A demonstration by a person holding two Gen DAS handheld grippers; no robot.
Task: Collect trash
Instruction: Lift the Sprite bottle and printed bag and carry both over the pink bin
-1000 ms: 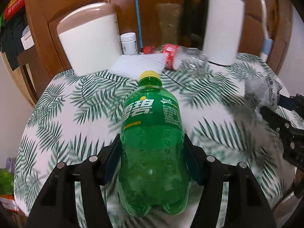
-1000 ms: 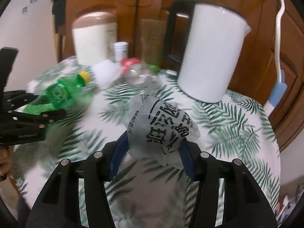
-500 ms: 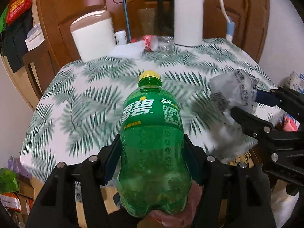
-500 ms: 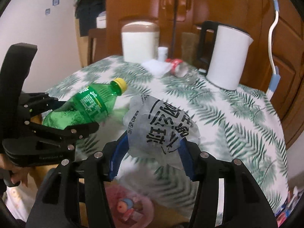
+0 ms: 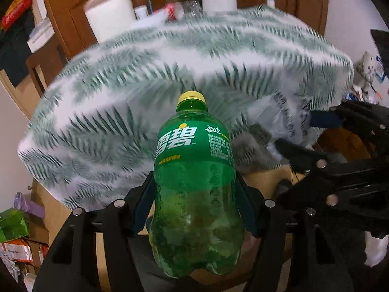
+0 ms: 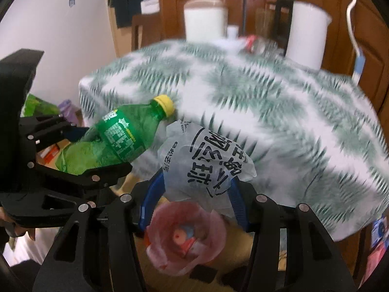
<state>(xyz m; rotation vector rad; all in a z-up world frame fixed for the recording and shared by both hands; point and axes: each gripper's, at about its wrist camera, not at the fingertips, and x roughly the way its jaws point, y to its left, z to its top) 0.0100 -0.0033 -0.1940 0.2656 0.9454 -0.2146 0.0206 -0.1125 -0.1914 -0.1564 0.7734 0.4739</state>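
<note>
My left gripper (image 5: 194, 194) is shut on a green Sprite bottle (image 5: 194, 170) with a yellow cap; it also shows in the right wrist view (image 6: 116, 141). My right gripper (image 6: 194, 187) is shut on a crumpled white plastic wrapper (image 6: 206, 160) with black print, also seen in the left wrist view (image 5: 279, 121). Both are held off the near edge of the table, above a bin lined with a pink bag (image 6: 184, 238). A crushed clear bottle with a red label (image 5: 175, 12) lies at the far side of the leaf-print table (image 5: 145, 73).
A white canister with a brown lid (image 5: 109, 17), a small white jar (image 5: 141, 12) and a white kettle (image 6: 306, 34) stand at the table's far edge against wooden doors. Bags and boxes (image 5: 14, 238) lie on the floor at left. A wooden chair (image 6: 143, 31) stands behind.
Both grippers have pulled back from over the table and dropped past its near edge, still holding the bottle and the wrapper. The pink-lined bin has come into view below the right gripper.
</note>
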